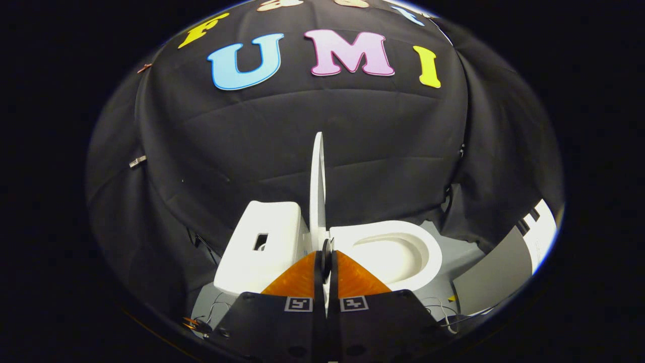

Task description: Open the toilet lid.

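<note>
the toilet lid (317, 186) stood upright, edge-on, between the tank (262, 244) and the open bowl (398, 252), its lower edge pinched between the nearly closed jaws of the gripper (326, 262). released before it leaned against the tank, the lid could have dropped forward and slammed. the finger markers carried patterns only, no readable writing.

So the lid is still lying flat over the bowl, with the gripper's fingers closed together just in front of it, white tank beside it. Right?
Not quite. In the gripper view the lid stands upright on edge, and the bowl lies open beside it. The rest holds: the gripper has its fingers closed together just before the lid's lower edge, whether pinching it I cannot tell, and the white tank sits on the lid's other side.
</note>
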Demonstrator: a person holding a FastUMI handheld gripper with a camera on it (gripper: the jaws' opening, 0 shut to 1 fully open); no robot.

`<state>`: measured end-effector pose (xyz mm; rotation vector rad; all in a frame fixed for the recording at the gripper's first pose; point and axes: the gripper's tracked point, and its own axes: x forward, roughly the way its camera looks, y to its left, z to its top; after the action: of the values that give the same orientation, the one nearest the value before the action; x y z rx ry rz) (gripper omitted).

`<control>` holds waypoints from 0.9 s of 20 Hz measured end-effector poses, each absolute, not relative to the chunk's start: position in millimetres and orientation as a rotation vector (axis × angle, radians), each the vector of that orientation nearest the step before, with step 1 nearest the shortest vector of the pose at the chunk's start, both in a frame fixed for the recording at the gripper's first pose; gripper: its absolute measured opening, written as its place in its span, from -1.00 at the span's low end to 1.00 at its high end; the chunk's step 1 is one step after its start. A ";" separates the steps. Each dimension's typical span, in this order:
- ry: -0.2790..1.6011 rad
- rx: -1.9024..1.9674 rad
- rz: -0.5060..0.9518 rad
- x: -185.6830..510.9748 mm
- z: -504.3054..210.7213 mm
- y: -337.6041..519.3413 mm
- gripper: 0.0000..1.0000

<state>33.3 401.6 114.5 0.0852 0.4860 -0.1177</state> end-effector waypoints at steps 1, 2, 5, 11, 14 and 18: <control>0.489 0.072 -0.124 33.6 114.4 409.2 -0.89; 0.498 0.055 -0.127 34.3 112.3 419.4 -0.89; 0.494 -0.012 -0.129 37.6 112.0 446.2 -0.89; 0.463 -0.091 -0.152 38.2 103.3 487.3 -0.87; 0.448 -0.141 -0.146 40.6 100.8 507.7 -0.87; 0.419 -0.208 -0.180 42.0 97.4 516.5 -0.85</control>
<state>42.0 516.5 97.4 -0.2082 0.4190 -0.1799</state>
